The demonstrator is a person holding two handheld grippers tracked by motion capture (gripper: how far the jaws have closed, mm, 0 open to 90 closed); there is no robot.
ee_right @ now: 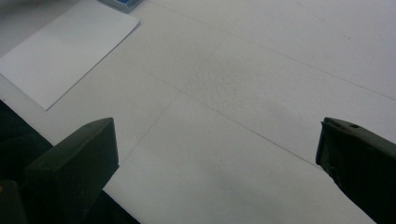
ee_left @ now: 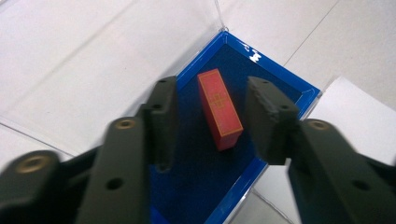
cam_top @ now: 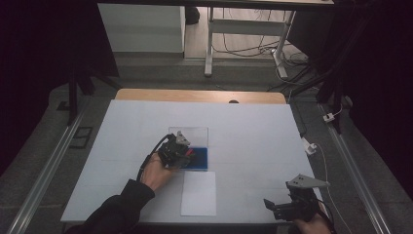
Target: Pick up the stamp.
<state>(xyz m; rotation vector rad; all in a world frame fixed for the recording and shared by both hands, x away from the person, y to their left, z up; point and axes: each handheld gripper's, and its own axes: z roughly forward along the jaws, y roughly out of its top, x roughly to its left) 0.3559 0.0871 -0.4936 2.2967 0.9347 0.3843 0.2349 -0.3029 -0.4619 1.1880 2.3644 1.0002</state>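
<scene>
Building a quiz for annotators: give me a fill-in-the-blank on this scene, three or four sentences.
1. The red block lies inside a tray lined in ____.
2. The left gripper hangs over the blue tray with its jaws ____.
3. The white sheet lies on the table on the ____ side of the tray.
4. The right gripper holds ____ between its jaws.

Missing words: blue; open; near; nothing

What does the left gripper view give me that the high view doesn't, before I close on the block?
Left gripper view: the red block lies on the blue lining between the open jaws of the left gripper, untouched, with gold markings on top.

High view: the right gripper waits open at the table's near right edge, a white sheet in front of the box.

Both: the blue box, clear lid open.
</scene>
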